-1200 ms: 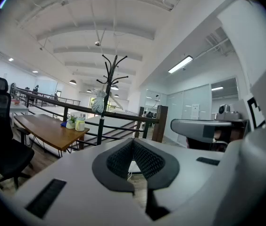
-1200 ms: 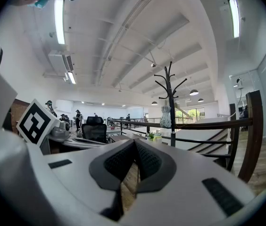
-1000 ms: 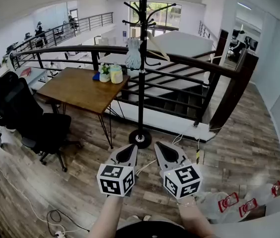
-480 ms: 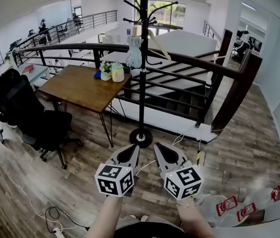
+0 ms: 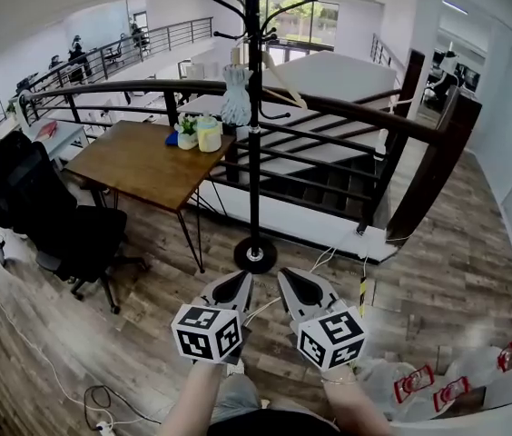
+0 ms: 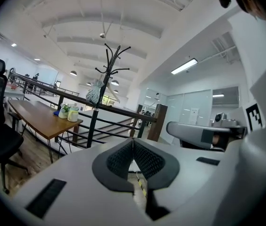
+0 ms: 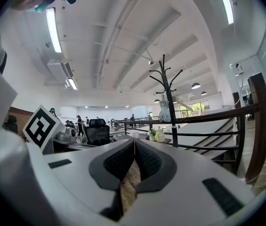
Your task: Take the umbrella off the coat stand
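A folded pale blue and white umbrella [image 5: 235, 95] hangs from a hook high on the black coat stand [image 5: 254, 153], which stands on a round base by the railing. It also shows far off in the left gripper view, umbrella [image 6: 94, 92], and in the right gripper view, umbrella [image 7: 164, 111]. My left gripper [image 5: 234, 284] and right gripper [image 5: 298, 282] are side by side low in the head view, well short of the stand's base. Both are shut with nothing between the pads, left gripper [image 6: 133, 142], right gripper [image 7: 135, 142].
A wooden table [image 5: 138, 166] with a yellowish jar [image 5: 209, 135] and a small plant stands left of the stand. A black office chair [image 5: 56, 216] is further left. A dark railing [image 5: 356, 116] runs behind the stand over a stairwell. Cables lie on the wood floor [image 5: 102, 398].
Both grippers have sunk a little in the head view, still side by side and shut. The coat stand has shifted slightly left in the picture.
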`<state>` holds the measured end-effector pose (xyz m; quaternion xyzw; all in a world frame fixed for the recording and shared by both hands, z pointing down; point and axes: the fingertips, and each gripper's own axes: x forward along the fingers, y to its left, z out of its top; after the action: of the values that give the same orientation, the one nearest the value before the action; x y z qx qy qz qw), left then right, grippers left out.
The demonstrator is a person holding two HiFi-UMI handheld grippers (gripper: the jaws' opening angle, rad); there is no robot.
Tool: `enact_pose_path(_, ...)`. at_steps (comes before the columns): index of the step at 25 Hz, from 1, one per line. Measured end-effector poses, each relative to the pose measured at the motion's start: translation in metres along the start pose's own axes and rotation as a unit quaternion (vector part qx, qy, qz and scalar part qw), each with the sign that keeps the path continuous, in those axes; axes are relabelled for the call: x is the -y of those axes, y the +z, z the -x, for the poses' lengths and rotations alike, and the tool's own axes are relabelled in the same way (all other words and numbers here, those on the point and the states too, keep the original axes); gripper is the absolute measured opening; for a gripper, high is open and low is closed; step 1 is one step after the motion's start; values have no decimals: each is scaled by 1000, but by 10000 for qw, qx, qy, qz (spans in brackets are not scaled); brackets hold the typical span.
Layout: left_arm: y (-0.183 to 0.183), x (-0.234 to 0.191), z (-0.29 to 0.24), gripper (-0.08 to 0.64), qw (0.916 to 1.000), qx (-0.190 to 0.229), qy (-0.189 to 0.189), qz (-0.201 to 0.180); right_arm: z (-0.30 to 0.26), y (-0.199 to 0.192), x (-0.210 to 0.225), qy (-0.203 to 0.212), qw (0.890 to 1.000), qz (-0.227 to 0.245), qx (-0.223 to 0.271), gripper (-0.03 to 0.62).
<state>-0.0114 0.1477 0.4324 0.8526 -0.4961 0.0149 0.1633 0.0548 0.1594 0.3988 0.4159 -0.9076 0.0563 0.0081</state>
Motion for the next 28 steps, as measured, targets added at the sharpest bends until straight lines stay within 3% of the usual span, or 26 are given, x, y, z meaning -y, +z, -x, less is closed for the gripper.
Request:
enact_pose_path(7,14,-39,-47,15,9999,-16,-76,-105,-52,6,30,-97,9998,-57,156,28)
enact_pose_path(14,68,-105,-103,15,9995,77,-172,-266,-143,32,61,-185,9988,-228,403,29)
enact_pose_path(19,105,-149,-141,15,9983,137,-275,-500,-203,54,82,-342,9981,-83,502,28)
enact_pose_path(28,152,-202,-187,15,9945,291,-703,-715,-280,69,113,-638,9965,-30,544,28)
